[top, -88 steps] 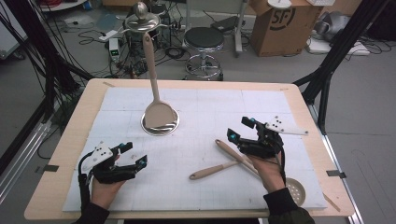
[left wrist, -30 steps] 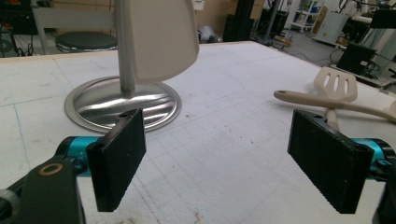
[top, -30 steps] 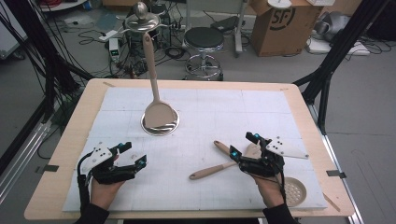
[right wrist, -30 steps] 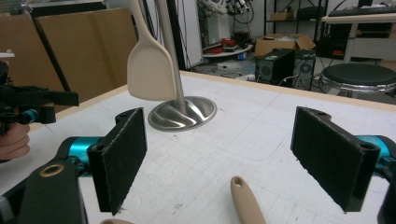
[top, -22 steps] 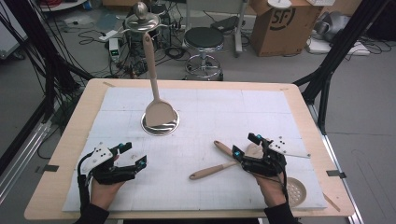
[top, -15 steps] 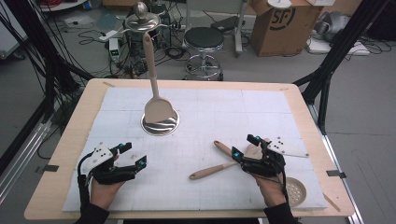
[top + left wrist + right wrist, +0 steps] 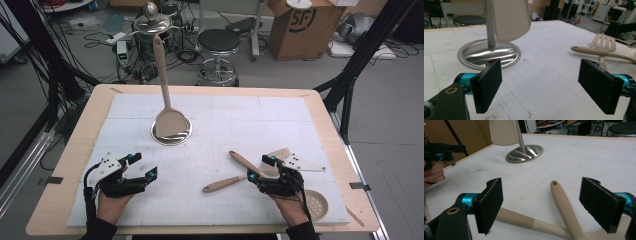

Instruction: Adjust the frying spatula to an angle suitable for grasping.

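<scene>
On the tabletop (image 7: 210, 107), near its right front edge, two beige utensils lay crossed, and we held the right claw (image 7: 261, 169) just over their crossing with its jaws wide apart and gripping nothing. The nearer handle (image 7: 564, 205) ran up between the jaws in the right gripper view, its long axis pointing away from the claw toward the steel stand (image 7: 171, 134). The second handle (image 7: 524, 220) lay crosswise beneath. The left claw (image 7: 142, 167) rested well apart, likewise wide open and empty.
</scene>
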`<state>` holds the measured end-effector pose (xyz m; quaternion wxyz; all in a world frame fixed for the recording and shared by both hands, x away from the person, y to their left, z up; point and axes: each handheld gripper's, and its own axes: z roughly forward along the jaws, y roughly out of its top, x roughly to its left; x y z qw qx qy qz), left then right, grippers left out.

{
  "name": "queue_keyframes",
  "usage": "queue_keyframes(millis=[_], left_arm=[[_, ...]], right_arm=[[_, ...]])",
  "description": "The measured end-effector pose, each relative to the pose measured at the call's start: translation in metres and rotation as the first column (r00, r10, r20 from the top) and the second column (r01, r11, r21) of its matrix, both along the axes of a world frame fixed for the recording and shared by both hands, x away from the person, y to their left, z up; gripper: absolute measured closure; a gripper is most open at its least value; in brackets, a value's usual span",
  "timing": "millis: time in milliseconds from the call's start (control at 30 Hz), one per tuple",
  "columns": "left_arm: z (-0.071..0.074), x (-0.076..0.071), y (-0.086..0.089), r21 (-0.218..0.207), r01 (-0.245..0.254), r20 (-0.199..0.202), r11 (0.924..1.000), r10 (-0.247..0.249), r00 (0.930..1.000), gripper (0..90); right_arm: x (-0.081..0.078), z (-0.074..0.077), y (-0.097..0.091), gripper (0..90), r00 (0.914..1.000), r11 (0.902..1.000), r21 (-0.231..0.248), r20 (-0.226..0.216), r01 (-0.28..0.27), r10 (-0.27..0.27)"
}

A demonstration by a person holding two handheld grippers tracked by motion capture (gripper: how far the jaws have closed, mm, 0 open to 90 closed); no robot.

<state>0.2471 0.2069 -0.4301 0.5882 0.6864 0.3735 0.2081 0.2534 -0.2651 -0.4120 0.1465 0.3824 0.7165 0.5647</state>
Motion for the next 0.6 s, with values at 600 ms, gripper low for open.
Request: queue_keyframes(millis=[600], left_arm=[[-0.001,0.001,0.000,-0.004,0.003,-0.005,1.0000,-0.003,1.0000,19.8]], right_arm=[[0.004,0.005,0.010,35.1,0.9960,0.9961,-0.068,-0.074,-0.056,0.051]])
